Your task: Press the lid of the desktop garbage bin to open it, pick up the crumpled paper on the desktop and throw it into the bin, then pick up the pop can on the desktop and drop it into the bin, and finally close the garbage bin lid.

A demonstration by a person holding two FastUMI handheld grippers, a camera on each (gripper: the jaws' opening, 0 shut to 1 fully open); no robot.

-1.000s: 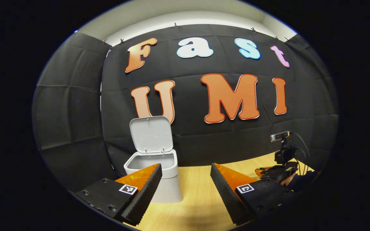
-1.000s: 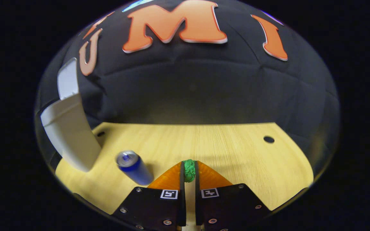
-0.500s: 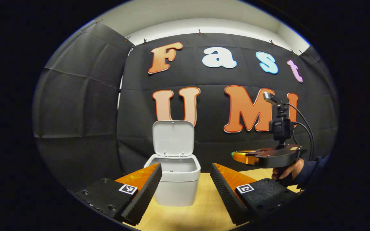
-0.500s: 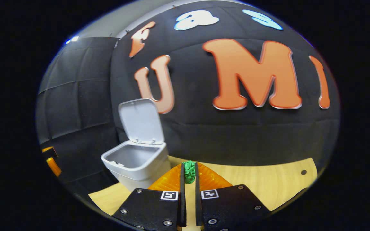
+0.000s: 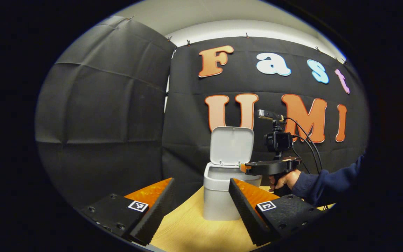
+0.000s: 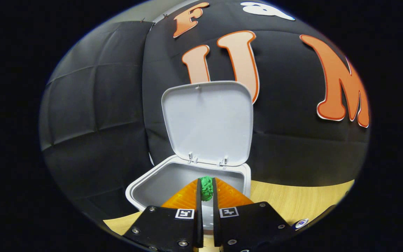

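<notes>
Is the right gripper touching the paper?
Touching. In the right gripper view the right gripper is shut on the green paper, both fingers pressing its sides, held over the open bin.

Pop can [image 6: 301,223] mostly cut off.

A light wood-grain tabletop [image 5: 187,224] is seen beneath a pale grey plastic desktop bin [image 5: 219,199], which stands directly on it with its hinged lid raised upright. To the right of the bin, a blue-topped can [image 6: 301,223] is partly visible on the tabletop.
</notes>
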